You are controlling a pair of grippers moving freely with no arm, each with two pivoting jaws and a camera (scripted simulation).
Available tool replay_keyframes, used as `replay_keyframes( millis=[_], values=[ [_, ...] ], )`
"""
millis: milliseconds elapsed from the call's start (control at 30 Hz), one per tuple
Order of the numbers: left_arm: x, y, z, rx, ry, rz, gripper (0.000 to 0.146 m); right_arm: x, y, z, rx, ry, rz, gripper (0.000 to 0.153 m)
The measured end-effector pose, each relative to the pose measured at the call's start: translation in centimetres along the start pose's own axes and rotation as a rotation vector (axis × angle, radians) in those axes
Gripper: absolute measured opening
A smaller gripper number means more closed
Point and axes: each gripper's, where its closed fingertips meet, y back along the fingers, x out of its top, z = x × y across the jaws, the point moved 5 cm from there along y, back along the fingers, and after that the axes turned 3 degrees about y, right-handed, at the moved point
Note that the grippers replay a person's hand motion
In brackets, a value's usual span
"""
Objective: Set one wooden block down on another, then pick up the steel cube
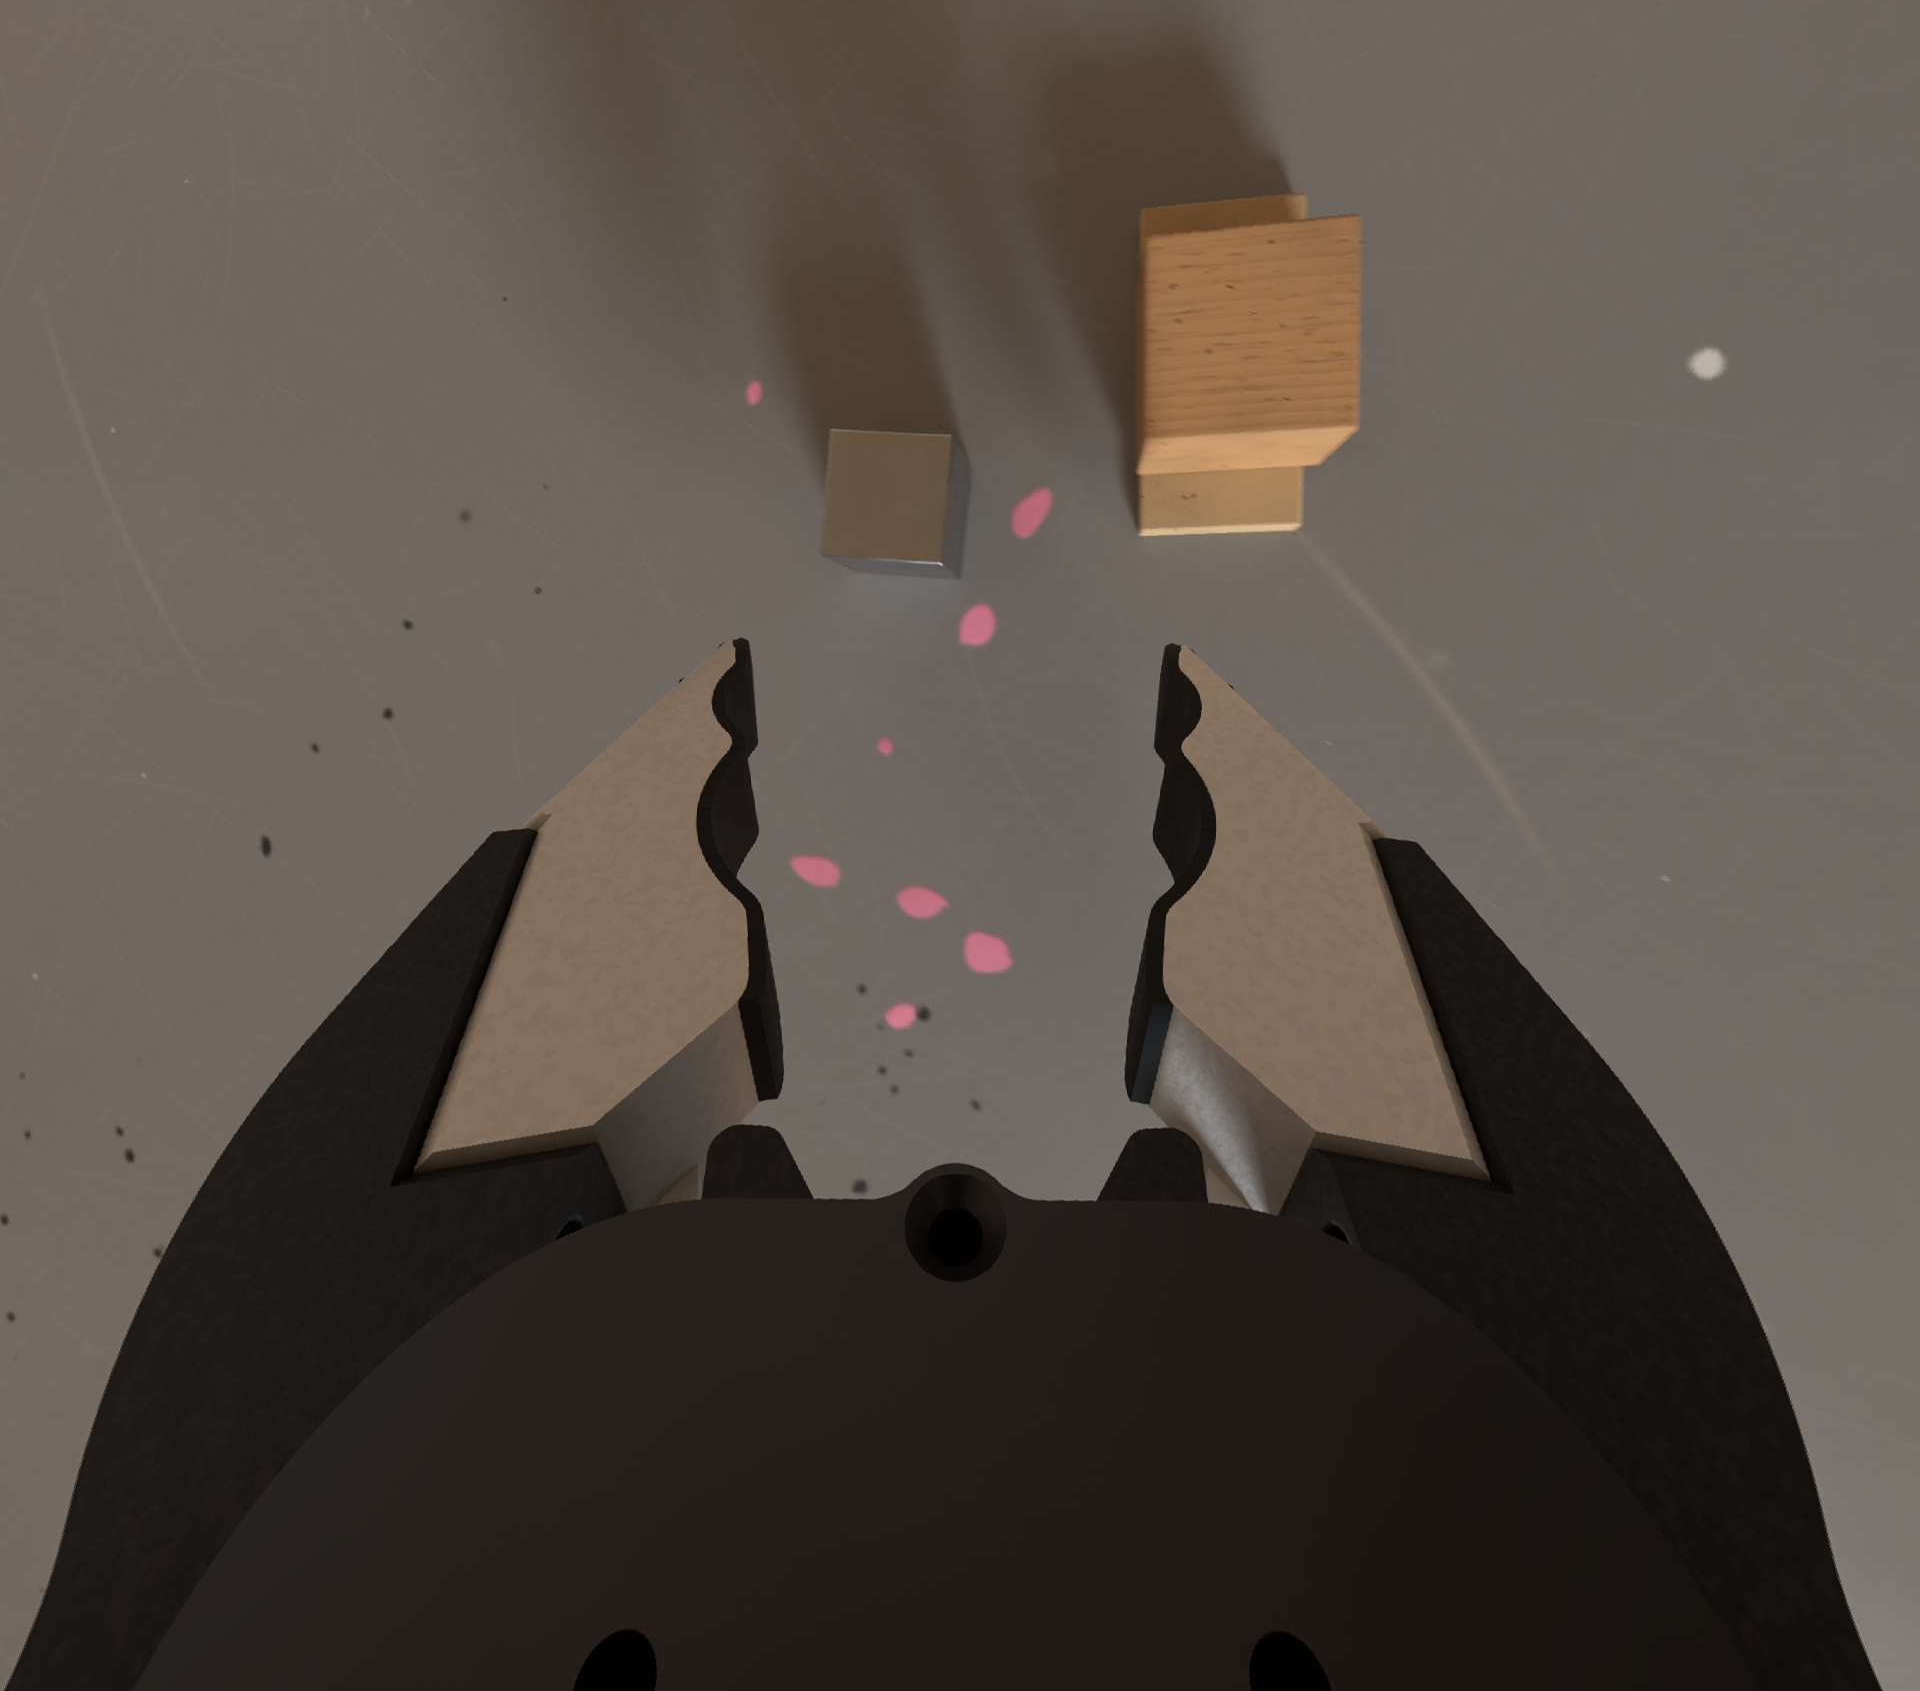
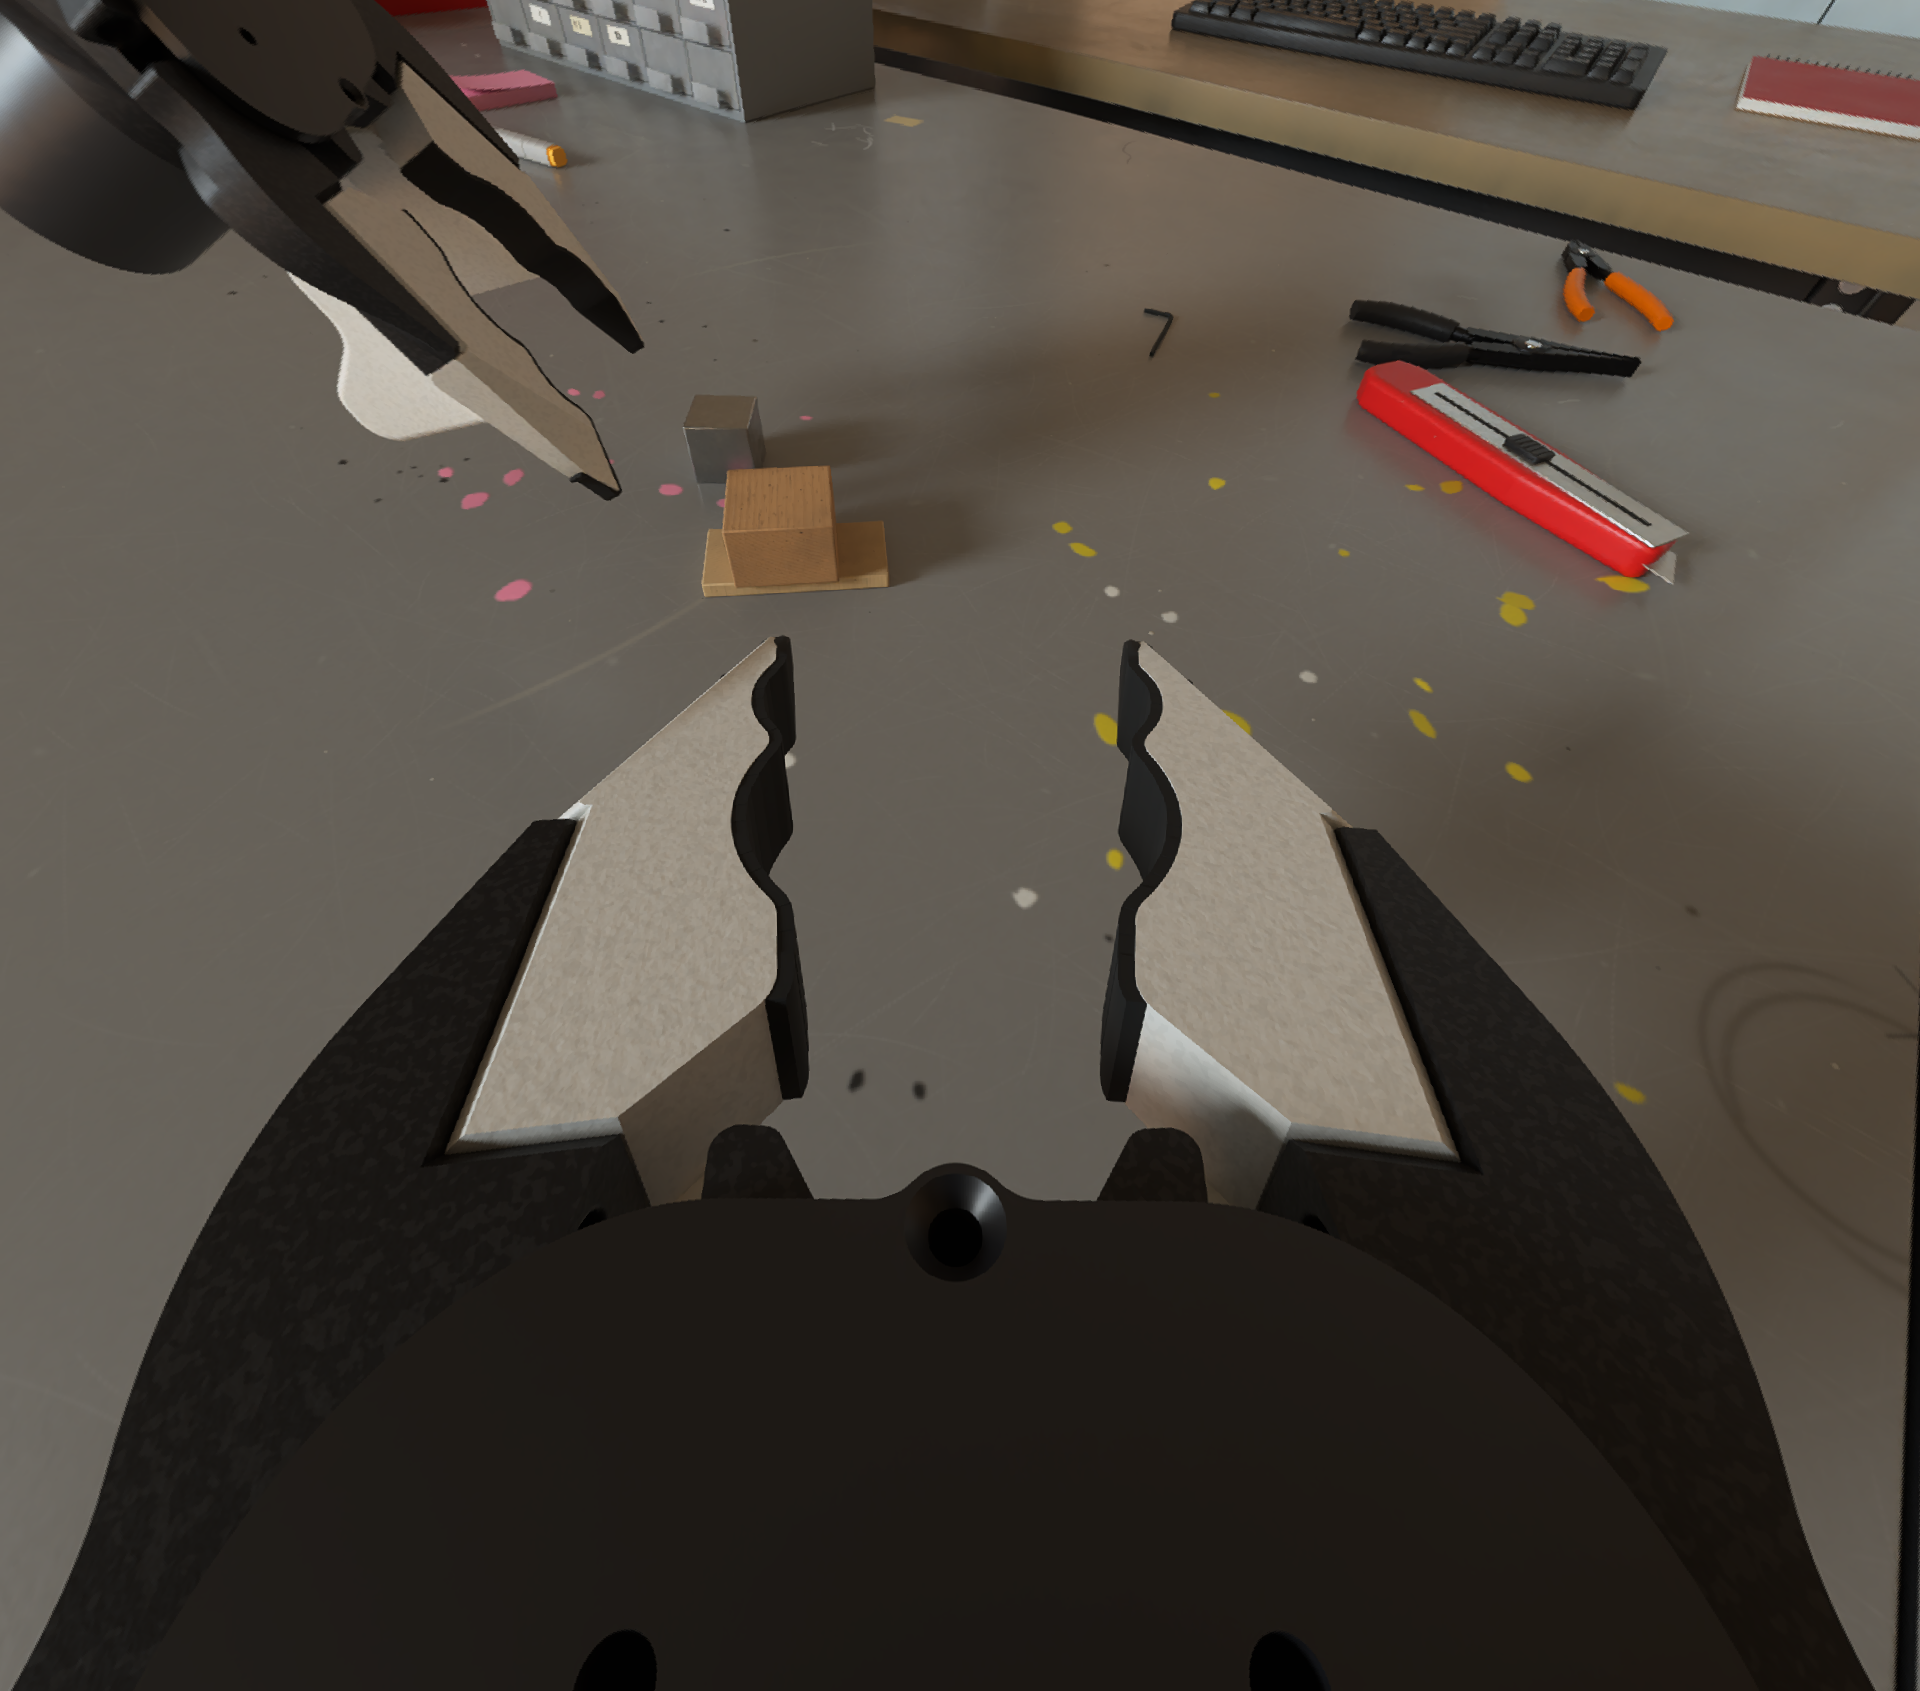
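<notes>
The steel cube (image 1: 891, 500) sat on the counter (image 1: 416, 291) mid-frame, just left of the stacked wooden blocks (image 1: 1247, 332). It looked dense, rigid and slick, so opposite flat faces seemed the best hold. The left gripper (image 1: 956, 654) hung above, fingers spread, empty; the right gripper (image 2: 956, 649) likewise. The cube bore no legible writing.

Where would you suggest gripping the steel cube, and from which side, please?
Grip the steel cube across its two opposite vertical side faces, coming from above with the open left gripper, which hovers nearest. Its faces are flat and it sits square on the table. The stacked wooden blocks stand close on one side, so keep the fingers clear.
</notes>
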Motion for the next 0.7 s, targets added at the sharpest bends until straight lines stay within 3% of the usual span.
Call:
replay_keyframes(
  millis=[333,533,700],
  values=[
    [0.6,-0.4,-3.2,0.021,-0.009,-0.047,0.081,-0.3,0.1,0.6,-0.006,-0.014,-0.005,0.063],
    [0.7,3.2,-0.3,-0.006,-0.063,0.004,0.081,-0.4,0.2,0.9,-0.014,-0.017,-0.01,0.063],
    [-1.7,6.6,2.3,0.034,-0.006,0.106,0.079,-0.3,0.3,1.0,-0.017,-0.016,-0.008,0.063]
  ],
)
